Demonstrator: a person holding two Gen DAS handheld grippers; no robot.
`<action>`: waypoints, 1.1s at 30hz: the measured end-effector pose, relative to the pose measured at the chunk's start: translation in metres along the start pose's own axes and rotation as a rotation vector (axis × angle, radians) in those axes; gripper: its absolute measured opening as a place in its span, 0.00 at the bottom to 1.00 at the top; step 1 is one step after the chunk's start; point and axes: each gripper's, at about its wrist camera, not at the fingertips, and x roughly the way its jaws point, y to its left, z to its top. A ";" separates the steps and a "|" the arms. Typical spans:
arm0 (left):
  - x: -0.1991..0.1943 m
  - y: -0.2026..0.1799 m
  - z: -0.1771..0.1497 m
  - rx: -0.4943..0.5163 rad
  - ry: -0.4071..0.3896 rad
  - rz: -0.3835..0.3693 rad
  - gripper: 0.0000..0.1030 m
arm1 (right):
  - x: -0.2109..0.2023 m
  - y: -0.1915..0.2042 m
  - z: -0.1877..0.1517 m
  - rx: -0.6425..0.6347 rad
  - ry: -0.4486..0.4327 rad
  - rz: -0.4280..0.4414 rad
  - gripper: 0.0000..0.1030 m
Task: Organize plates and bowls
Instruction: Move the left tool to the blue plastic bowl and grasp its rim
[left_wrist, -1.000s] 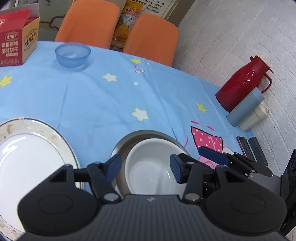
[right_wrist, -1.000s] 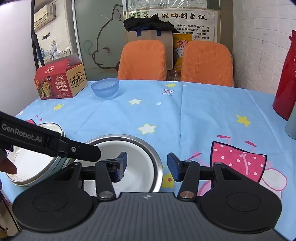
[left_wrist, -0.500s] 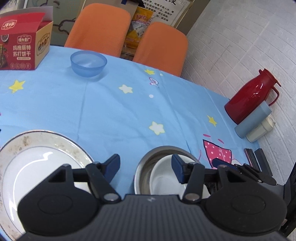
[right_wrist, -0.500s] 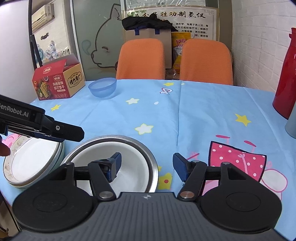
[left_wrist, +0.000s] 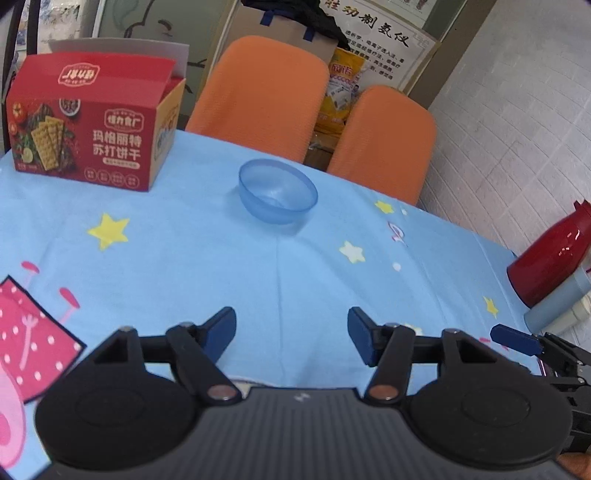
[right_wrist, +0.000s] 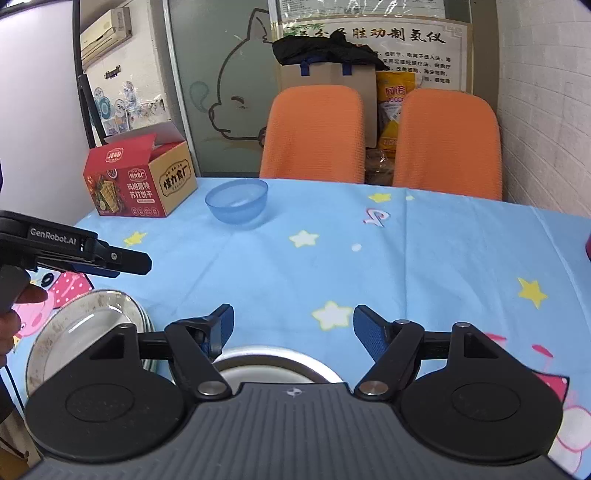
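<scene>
Step in hand: I judge both tools freed from the nested dishes, the translucent blue plastic bowl (left_wrist: 278, 191) next.

Left tool (left_wrist: 291, 340): jaws have just been opening, moderately wide, nothing between; bowl at 12 o'clock, well apart, on the star-printed blue tabletop (left_wrist: 221, 266).

Right tool (right_wrist: 293, 332): jaws widest, empty; steel-rimmed round dish holding a white bowl (right_wrist: 275, 363) directly beneath; glossy gold-rimmed white plate (right_wrist: 88, 332) at 9 o'clock.

Next move needs a forward reach and a rim pinch.
</scene>
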 end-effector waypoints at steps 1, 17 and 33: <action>0.003 0.004 0.008 -0.002 -0.006 0.004 0.57 | 0.006 0.003 0.011 -0.012 -0.001 0.007 1.00; 0.132 0.058 0.111 -0.116 0.023 0.042 0.57 | 0.164 0.033 0.104 -0.125 0.099 -0.009 1.00; 0.179 0.057 0.125 -0.049 0.045 0.043 0.37 | 0.244 0.029 0.104 -0.122 0.203 0.005 0.80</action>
